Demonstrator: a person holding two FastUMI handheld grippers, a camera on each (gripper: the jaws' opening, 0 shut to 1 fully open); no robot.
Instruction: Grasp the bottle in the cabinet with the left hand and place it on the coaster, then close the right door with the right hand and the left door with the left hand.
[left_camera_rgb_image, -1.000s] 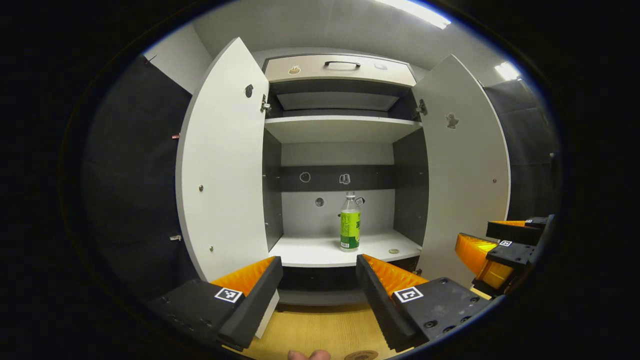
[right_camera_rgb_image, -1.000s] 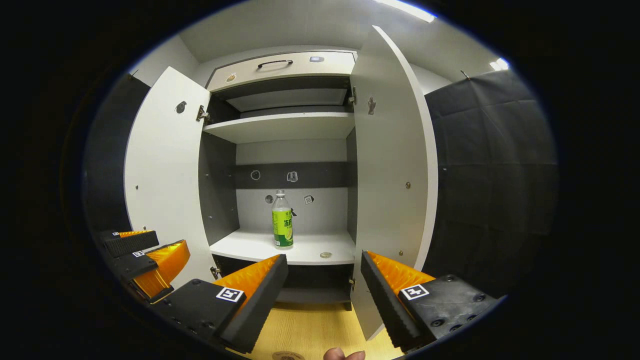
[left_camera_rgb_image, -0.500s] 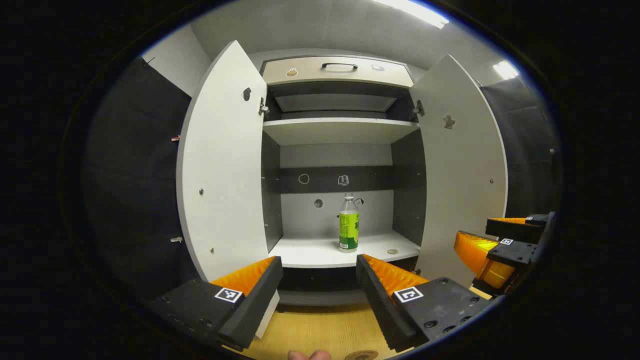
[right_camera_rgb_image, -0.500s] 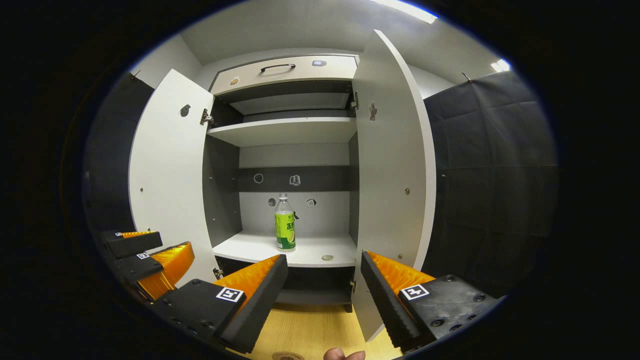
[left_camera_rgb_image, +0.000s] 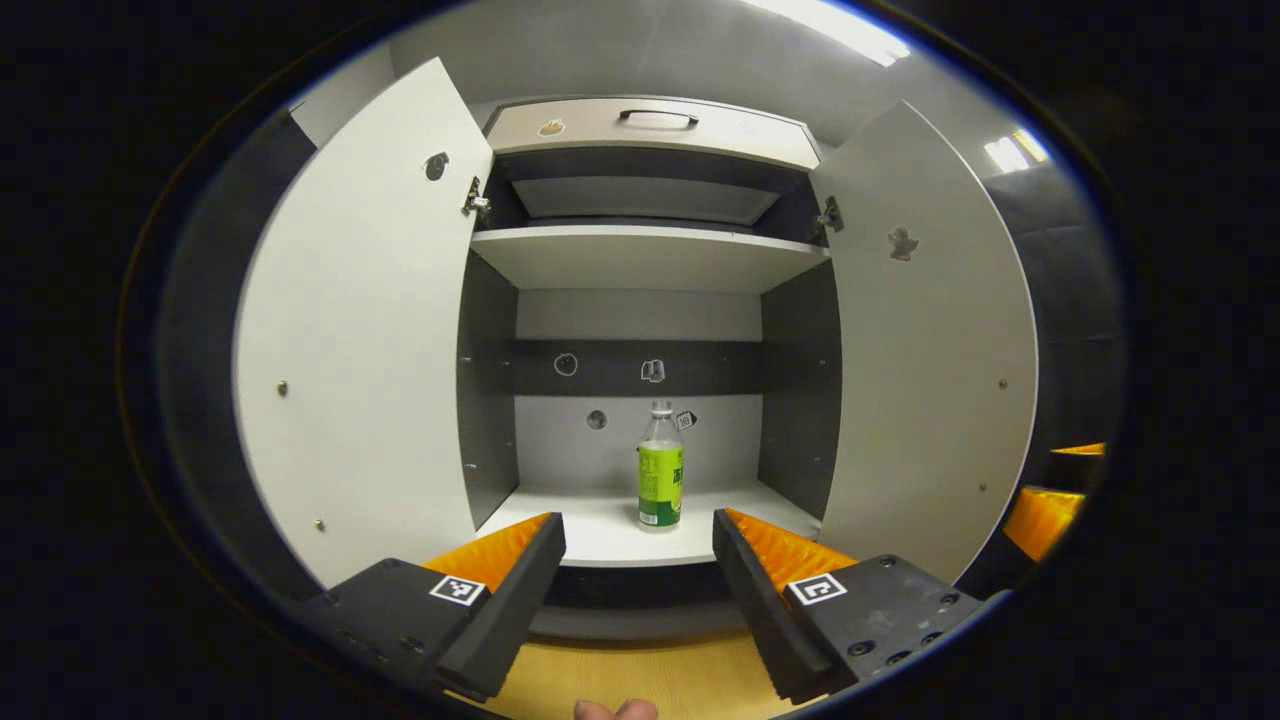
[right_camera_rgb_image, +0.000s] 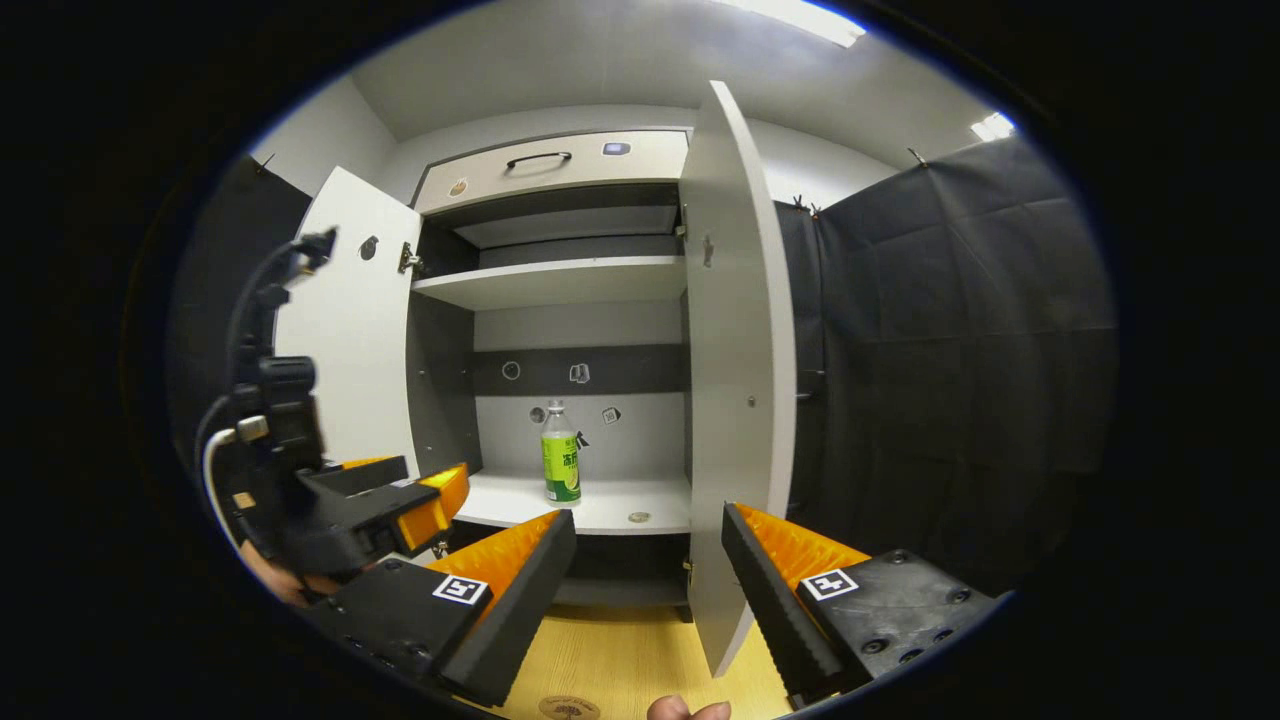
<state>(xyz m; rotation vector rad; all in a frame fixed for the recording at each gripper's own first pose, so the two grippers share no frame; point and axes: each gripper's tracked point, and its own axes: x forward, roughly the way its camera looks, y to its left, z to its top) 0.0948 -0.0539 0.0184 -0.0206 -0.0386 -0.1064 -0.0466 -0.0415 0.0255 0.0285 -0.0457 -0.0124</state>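
A clear bottle (left_camera_rgb_image: 660, 470) with a green label and white cap stands upright on the cabinet's lower shelf (left_camera_rgb_image: 590, 535), between both open doors. My left gripper (left_camera_rgb_image: 638, 525) is open and empty in front of the shelf, with the bottle straight ahead between its fingers but still farther in. The right gripper view has the bottle (right_camera_rgb_image: 561, 466) left of centre and the left gripper (right_camera_rgb_image: 415, 485) at the left, short of the shelf. My right gripper (right_camera_rgb_image: 648, 520) is open and empty, lower and farther back. A round brown coaster (right_camera_rgb_image: 565, 708) lies on the wooden table at the bottom edge.
The left door (left_camera_rgb_image: 360, 340) and right door (left_camera_rgb_image: 920, 340) stand wide open; the right door (right_camera_rgb_image: 735, 400) looks nearly edge-on in the right gripper view. A small round disc (right_camera_rgb_image: 638, 517) lies on the lower shelf. Above are an empty upper shelf (left_camera_rgb_image: 640, 255) and a drawer (left_camera_rgb_image: 650, 125).
My left gripper has moved forward towards the cabinet, bringing the bottle in line between its fingers. The right gripper has turned, and the right door now looks edge-on.
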